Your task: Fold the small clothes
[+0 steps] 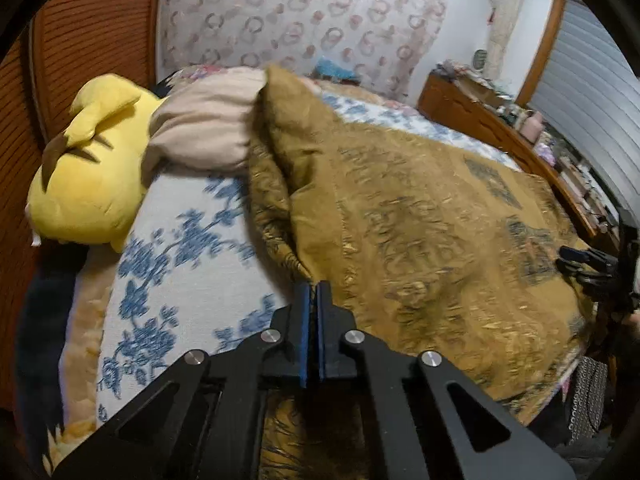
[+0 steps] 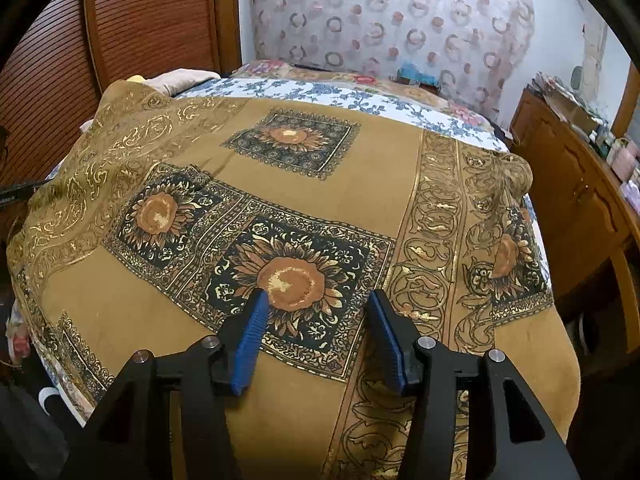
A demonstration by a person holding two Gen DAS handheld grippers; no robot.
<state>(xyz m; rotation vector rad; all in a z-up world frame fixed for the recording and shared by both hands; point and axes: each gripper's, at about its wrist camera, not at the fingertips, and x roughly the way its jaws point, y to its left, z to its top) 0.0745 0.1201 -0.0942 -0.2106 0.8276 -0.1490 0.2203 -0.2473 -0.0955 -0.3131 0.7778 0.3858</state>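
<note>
A mustard-brown cloth [image 2: 360, 168] with sunflower squares and gold scroll borders lies spread over the bed. Its left part [image 1: 400, 208] rises in a fold toward the pillows. My left gripper [image 1: 314, 286] is shut at the cloth's left edge, and the fold's edge runs right into the blue pads [image 1: 306, 320]. My right gripper [image 2: 318, 300] hovers open over a sunflower square, blue pads [image 2: 252, 340] on either side of the flower, nothing pinched. The right gripper's dark body [image 1: 588, 268] also shows at the cloth's far side in the left wrist view.
Under the cloth is a white sheet with blue flowers [image 1: 180, 248]. A yellow plush toy [image 1: 88, 168] and a beige pillow [image 1: 200, 132] lie at the head of the bed. A wooden cabinet [image 2: 580, 200] with clutter runs along the right side, and a slatted wooden door [image 2: 140, 20] stands behind.
</note>
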